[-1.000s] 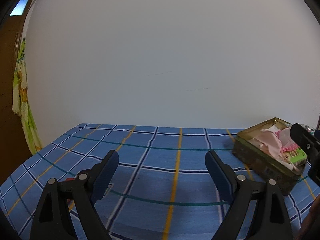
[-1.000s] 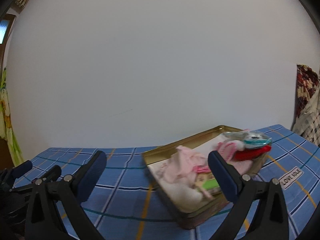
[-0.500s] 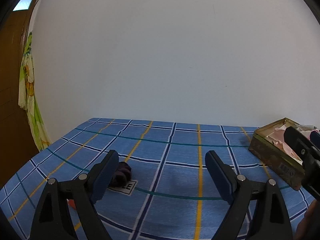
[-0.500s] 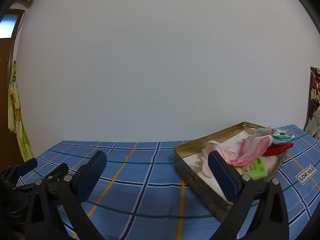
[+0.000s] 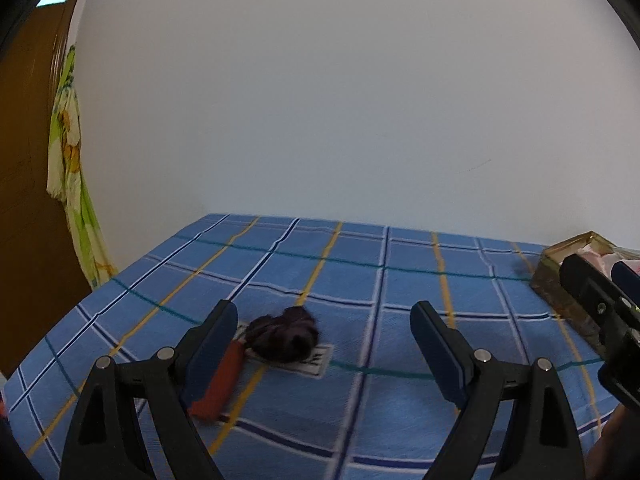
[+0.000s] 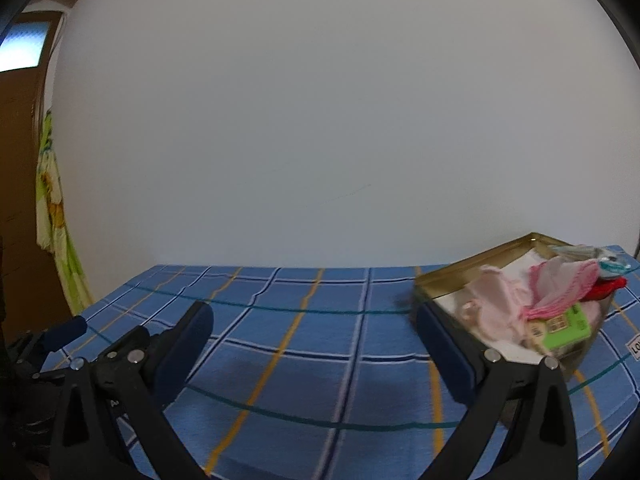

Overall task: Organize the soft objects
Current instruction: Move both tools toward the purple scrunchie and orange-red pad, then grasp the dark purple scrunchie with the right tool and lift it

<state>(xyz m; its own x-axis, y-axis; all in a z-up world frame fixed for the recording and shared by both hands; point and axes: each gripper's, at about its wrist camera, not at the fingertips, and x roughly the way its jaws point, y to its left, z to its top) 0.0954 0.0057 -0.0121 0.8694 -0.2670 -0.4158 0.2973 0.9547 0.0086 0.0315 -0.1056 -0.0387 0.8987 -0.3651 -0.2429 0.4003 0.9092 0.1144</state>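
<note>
Over at the far left a brown wooden door (image 5: 24,200) stands beside the white wall, with a yellow-and-green printed cloth (image 5: 72,184) hanging down its edge. The blue checked bedspread (image 5: 360,272) fills the lower part of both views. The left gripper (image 5: 324,336) hovers above it with its dark blue pads spread wide and nothing between them. Just beyond its left finger lies an orange-red soft item (image 5: 218,380), partly hidden behind that finger, and touching its far end is a dark purple bundle of fabric (image 5: 286,336) resting on a white label sewn to the bedspread. Both look slightly blurred. Further right, the right gripper (image 6: 314,344) also hangs released over the bedspread, jaws wide, holding nothing; its right finger crosses in front of the near edge of a gold metal tin (image 6: 472,268). The tin sits on the bedspread near the wall, well apart from the purple bundle. Inside it are a pale pink garment (image 6: 500,304), a brighter pink knitted piece (image 6: 560,288), a green card tag (image 6: 568,330), something red (image 6: 608,289) and a teal-and-white item (image 6: 600,258) at the far corner.
</note>
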